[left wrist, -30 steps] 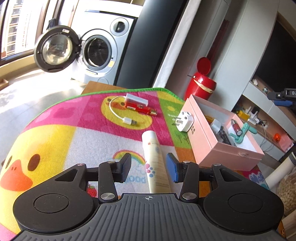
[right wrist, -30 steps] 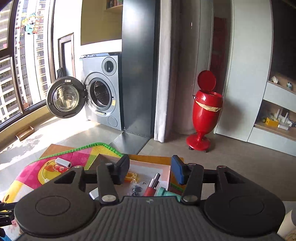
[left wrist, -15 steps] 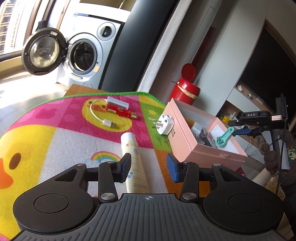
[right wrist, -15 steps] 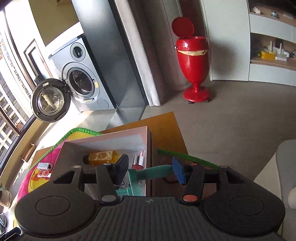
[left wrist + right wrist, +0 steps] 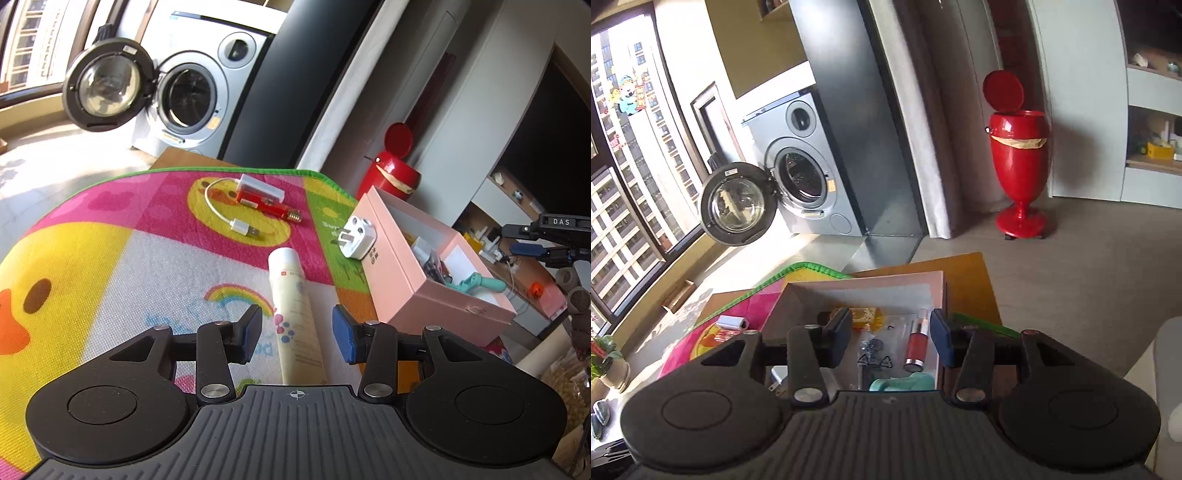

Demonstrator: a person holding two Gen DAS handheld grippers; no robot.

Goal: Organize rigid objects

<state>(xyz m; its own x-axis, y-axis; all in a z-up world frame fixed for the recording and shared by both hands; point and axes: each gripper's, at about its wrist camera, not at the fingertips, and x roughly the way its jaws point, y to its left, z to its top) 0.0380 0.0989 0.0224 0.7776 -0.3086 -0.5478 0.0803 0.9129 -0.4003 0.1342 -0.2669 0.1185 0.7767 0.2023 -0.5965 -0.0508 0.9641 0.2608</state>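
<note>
My left gripper (image 5: 297, 332) is open, low over the play mat (image 5: 110, 266), its jaws on either side of a cream tube (image 5: 295, 314) lying flat, not touching it. A white plug adapter (image 5: 356, 238) leans by the pink box (image 5: 402, 284). A white and red USB hub with cable (image 5: 258, 197) lies farther back. A teal tool (image 5: 476, 282) rests in the box. My right gripper (image 5: 888, 334) is open and empty above the pink box (image 5: 864, 286), which holds a red tube (image 5: 916, 349), an amber bottle (image 5: 864, 314) and the teal tool (image 5: 905, 382).
A washing machine (image 5: 192, 99) with its door open stands behind the table. A red bin (image 5: 1019, 158) stands on the floor at the right. Shelves with small items (image 5: 509, 229) line the right wall. A potted plant (image 5: 607, 360) sits at the left edge.
My right gripper opened and let the teal tool drop into the pink box, then lifted and tilted up. My left gripper stayed open around the cream tube, shifting slightly.
</note>
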